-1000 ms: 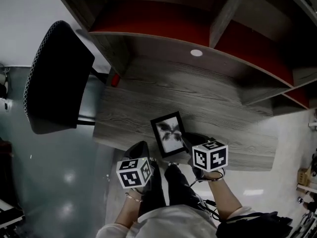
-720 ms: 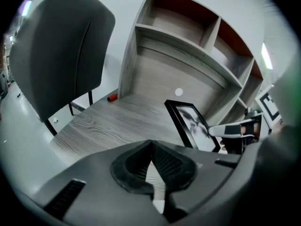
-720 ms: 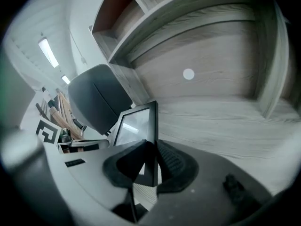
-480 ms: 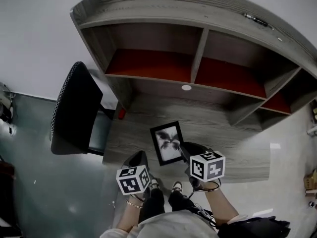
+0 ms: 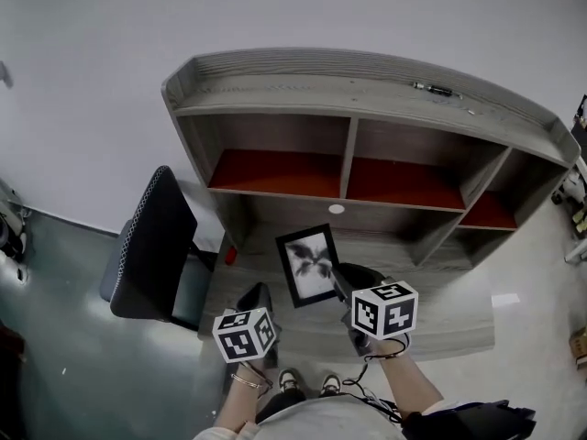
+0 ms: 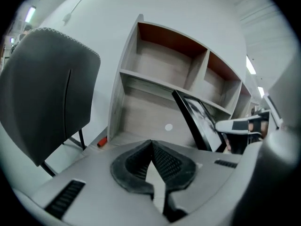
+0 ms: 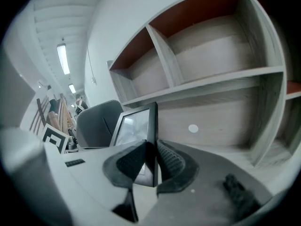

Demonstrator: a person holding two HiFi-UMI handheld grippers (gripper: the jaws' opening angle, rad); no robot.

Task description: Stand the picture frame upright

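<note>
Right claw (image 7: 150, 161) pinches the frame's (image 7: 136, 126) right edge, pads flat on both faces. Left claw (image 6: 151, 157) is pressed together with nothing in it, off to the frame's left. The frame hangs tilted over the bench (image 5: 449, 305) in front of the shelf (image 5: 348, 177), picture facing me; whether its bottom edge touches the wood I can't tell.

To do this step well, I'd keep the pinch firm, bring the bottom edge down square on the bench, then tip the top back slowly. I can't see the back stand, so I'd check it before letting go. The left claw could steady the free edge if it wobbles.
</note>
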